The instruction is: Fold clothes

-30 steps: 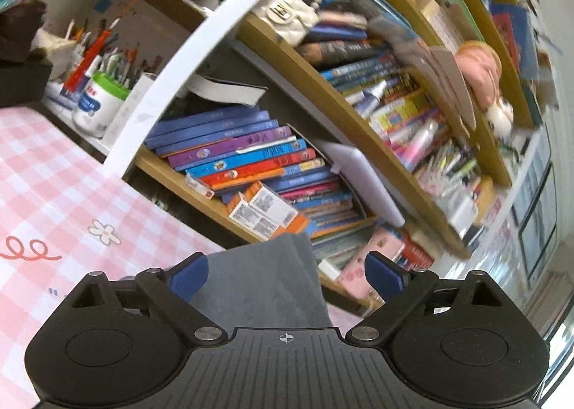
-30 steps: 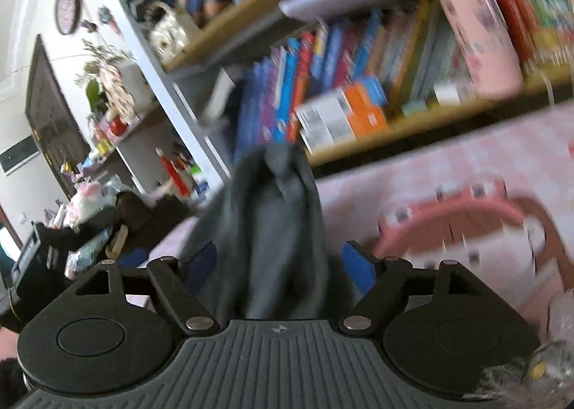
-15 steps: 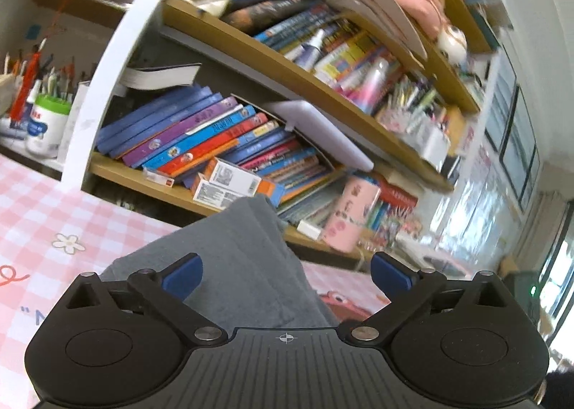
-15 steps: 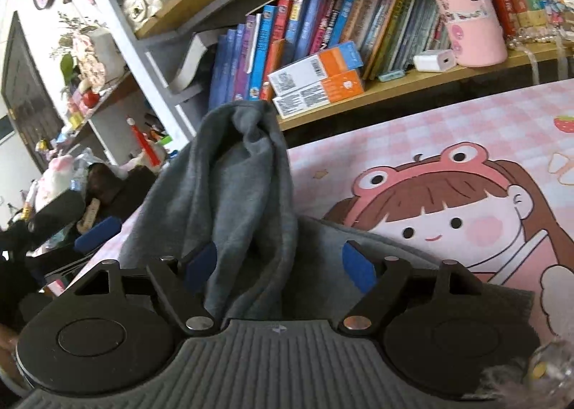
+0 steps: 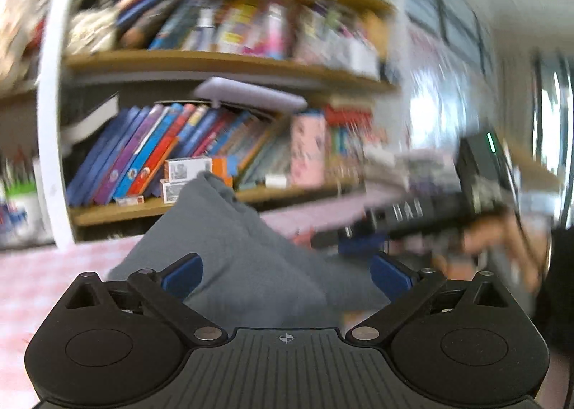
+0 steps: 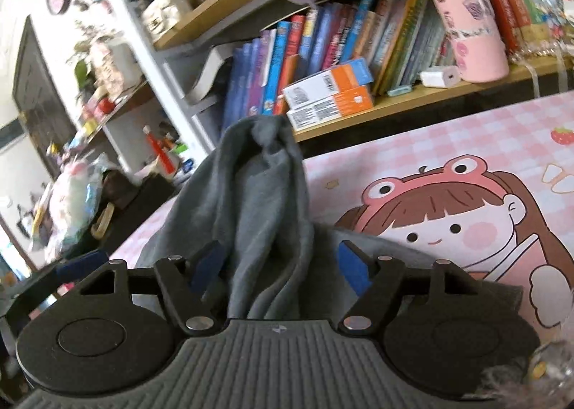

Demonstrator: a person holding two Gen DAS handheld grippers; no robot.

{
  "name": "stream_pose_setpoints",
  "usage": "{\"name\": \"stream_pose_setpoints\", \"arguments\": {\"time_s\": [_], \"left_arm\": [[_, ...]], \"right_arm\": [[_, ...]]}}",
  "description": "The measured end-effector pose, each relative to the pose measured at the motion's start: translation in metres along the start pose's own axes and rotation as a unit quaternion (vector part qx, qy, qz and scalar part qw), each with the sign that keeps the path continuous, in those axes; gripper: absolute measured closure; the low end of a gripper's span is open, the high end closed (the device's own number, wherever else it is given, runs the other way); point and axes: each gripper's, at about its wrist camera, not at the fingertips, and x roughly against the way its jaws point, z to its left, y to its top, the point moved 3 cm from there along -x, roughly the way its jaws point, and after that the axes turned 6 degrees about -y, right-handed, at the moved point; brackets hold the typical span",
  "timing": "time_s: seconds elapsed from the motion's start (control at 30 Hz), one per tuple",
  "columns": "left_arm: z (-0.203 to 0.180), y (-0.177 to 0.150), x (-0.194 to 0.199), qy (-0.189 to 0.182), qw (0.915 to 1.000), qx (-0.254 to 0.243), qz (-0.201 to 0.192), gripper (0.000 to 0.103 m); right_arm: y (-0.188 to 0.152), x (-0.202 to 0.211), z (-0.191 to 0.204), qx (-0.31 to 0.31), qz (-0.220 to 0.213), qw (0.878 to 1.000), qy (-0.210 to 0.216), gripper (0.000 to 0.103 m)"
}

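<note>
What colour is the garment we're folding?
Plain dark grey garment, no print visible; the right wrist view shows it best.

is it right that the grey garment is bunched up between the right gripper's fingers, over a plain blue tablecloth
Not quite. The grey garment does rise bunched between the right gripper's fingers, but the tablecloth is pink checked with a cartoon girl in a frog hat, not plain blue. The right wrist view shows it.
</note>
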Motion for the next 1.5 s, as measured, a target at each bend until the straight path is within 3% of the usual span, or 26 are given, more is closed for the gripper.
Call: {"name": "stream_pose_setpoints", "arguments": {"time_s": [0.13,0.3,0.5,0.6,0.67,0.77,0.83,0.97,1.17,1.3,1.4,1.5], "left_arm": [[-0.02,-0.008,0.006,0.031,0.9959,-0.069,0.049,0.002],[-0.028,-0.017,-0.002,0.083,0.9843,-0.125,0.093,0.005],[-0.023,-0.025,-0.016,0.135,0.9664,-0.179,0.126,0.02],[-0.006,-0.023,-0.019,0.128,0.9722,-0.147,0.13,0.035],[0.007,-0.019,-0.022,0.12,0.9775,-0.11,0.134,0.066],[0.028,0.007,-0.008,0.121,0.9884,-0.028,0.088,0.075],[0.04,0.03,0.009,0.091,0.9946,0.035,0.036,0.078],[0.043,0.063,0.024,0.056,0.9959,0.069,-0.021,0.08],[0.033,0.077,0.023,0.001,0.9932,0.109,-0.042,0.08],[0.031,0.079,0.026,-0.015,0.9897,0.132,-0.053,0.08],[0.031,0.083,0.031,-0.015,0.9884,0.137,-0.066,0.08],[0.032,0.086,0.035,-0.013,0.9871,0.141,-0.074,0.08]], "right_arm": [[-0.018,0.012,0.012,0.038,0.015,0.999,-0.003,0.033],[-0.037,0.028,0.025,0.105,0.015,0.994,-0.036,0.032],[-0.045,0.044,0.032,0.155,0.002,0.984,-0.085,0.032],[-0.044,0.054,0.038,0.167,-0.008,0.982,-0.082,0.032],[-0.044,0.06,0.045,0.175,-0.014,0.982,-0.071,0.032],[-0.045,0.065,0.058,0.191,-0.023,0.98,-0.041,0.032],[-0.045,0.066,0.068,0.204,-0.023,0.979,-0.014,0.029],[-0.052,0.053,0.087,0.215,-0.011,0.977,0.009,0.027],[-0.06,0.038,0.114,0.232,-0.014,0.972,0.028,0.027],[-0.063,0.034,0.124,0.244,-0.035,0.969,0.021,0.029],[-0.064,0.023,0.121,0.229,-0.015,0.973,0.004,0.03],[-0.067,0.02,0.119,0.209,0.001,0.978,0.015,0.032]]}}
